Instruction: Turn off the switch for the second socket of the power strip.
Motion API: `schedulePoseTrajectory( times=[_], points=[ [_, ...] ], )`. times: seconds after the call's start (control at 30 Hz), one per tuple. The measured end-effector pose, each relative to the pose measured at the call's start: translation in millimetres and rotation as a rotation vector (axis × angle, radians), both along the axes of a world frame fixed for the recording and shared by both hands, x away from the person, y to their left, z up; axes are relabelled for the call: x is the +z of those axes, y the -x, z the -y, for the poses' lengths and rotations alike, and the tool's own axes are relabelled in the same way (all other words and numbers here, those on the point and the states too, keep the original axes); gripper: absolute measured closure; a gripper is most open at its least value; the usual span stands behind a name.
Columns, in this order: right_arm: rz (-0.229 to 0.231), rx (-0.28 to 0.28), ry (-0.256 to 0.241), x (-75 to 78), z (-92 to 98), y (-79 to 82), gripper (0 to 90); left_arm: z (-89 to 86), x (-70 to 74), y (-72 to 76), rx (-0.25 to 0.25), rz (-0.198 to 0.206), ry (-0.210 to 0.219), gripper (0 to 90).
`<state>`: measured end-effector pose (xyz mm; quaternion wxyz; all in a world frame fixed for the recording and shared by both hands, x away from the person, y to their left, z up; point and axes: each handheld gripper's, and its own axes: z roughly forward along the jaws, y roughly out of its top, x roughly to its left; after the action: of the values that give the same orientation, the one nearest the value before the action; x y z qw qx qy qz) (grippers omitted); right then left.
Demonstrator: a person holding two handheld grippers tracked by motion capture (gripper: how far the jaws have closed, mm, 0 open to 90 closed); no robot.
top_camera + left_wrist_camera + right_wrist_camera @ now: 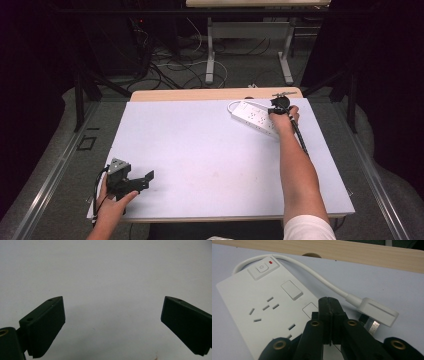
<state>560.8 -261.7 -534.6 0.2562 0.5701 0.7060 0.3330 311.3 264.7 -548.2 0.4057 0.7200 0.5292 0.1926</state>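
No container stands on the white table top [210, 150]; the thing in hand is a white power strip [255, 117] lying flat near the far right corner, just inside the bare wooden edge [200, 95]. The right gripper [280, 106] sits over the strip's near end, and in the right gripper view its jaws are pressed together with nothing between them, their tips [329, 315] resting above the strip's face [257, 307]. That close view adds what the high view cannot resolve: a power button [263, 267] with a small red light beside it, rows of socket slots, and the strip's own white cord [317, 277] looping round to a flat plug [378, 312] that lies on the table just right of the jaws, its metal prong showing. The left gripper [131, 181] rests at the near left corner, well apart from the strip; the left gripper view shows its jaws spread wide over bare table [112, 277].
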Motion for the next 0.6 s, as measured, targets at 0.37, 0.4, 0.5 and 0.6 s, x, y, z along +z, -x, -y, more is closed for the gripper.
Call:
schedulePoseTrajectory(
  times=[0.37,0.4,0.5,0.6],
  points=[
    [-0.004,-0.003,-0.001,-0.7,-3.0,1.4,90.0,0.4,-0.1,0.4,-0.002,0.0,0.0,5.3],
    [-0.001,0.0,0.0,-0.9,-3.4,1.2,90.0,0.4,0.0,0.5,-0.001,0.0,0.0,5.3],
    [-0.001,-0.006,0.01,-1.2,-5.3,1.9,90.0,0.5,0.1,0.7,-0.001,0.0,0.0,5.3],
    [-0.018,-0.024,0.017,-1.6,-6.7,3.3,90.0,0.4,0.3,1.0,-0.001,0.0,-0.002,5.3]
  ],
)
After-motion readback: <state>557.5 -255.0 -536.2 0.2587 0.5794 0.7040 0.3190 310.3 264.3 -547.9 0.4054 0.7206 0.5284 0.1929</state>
